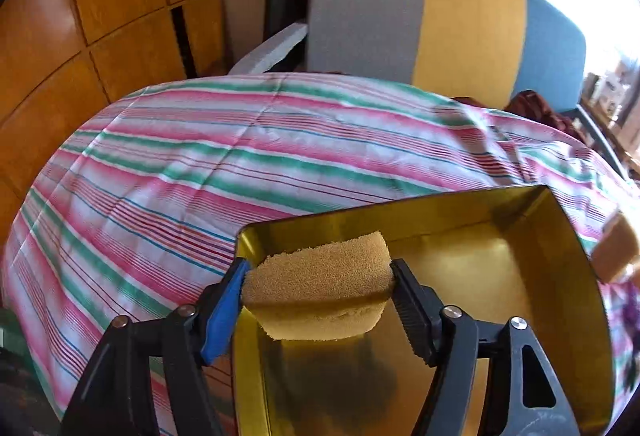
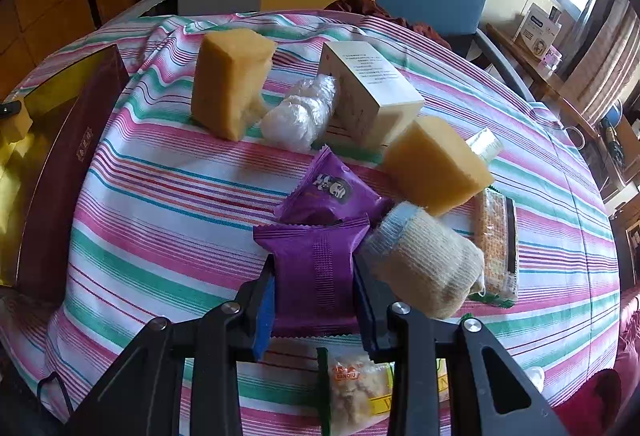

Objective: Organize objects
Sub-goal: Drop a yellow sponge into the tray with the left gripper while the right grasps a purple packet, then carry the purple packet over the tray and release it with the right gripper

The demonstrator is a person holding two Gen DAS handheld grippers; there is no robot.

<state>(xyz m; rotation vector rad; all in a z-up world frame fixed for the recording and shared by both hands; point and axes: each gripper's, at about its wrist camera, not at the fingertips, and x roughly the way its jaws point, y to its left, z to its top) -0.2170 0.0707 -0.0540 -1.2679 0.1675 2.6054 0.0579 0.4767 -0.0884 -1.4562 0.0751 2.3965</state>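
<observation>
Sponge [image 1: 318, 286] in left claw [image 1: 320, 296] (snack bag [image 2: 358, 388] marked "BANQIU"), over gold tin [image 1: 560, 236]

I count three yellow porous sponge blocks in my right wrist view: one standing upright on the striped cloth [image 2: 230, 81], one tilted beside the white box [image 2: 436, 163], and a third partly visible at the left edge inside the tin [image 2: 16, 121]. That third one fills my left wrist view as the sponge over the tin [image 1: 320, 290]. There are two purple foil snack packets: one printed side up [image 2: 332, 191], one seam side up [image 2: 316, 268]. One of everything else: white cardboard box [image 2: 372, 91], clear crinkled plastic bundle [image 2: 304, 111], rolled cream knit sock [image 2: 424, 260], cracker pack [image 2: 496, 244], clear bag of pale snacks [image 2: 356, 388], gold-lined rectangular tin [image 1: 576, 276].
</observation>
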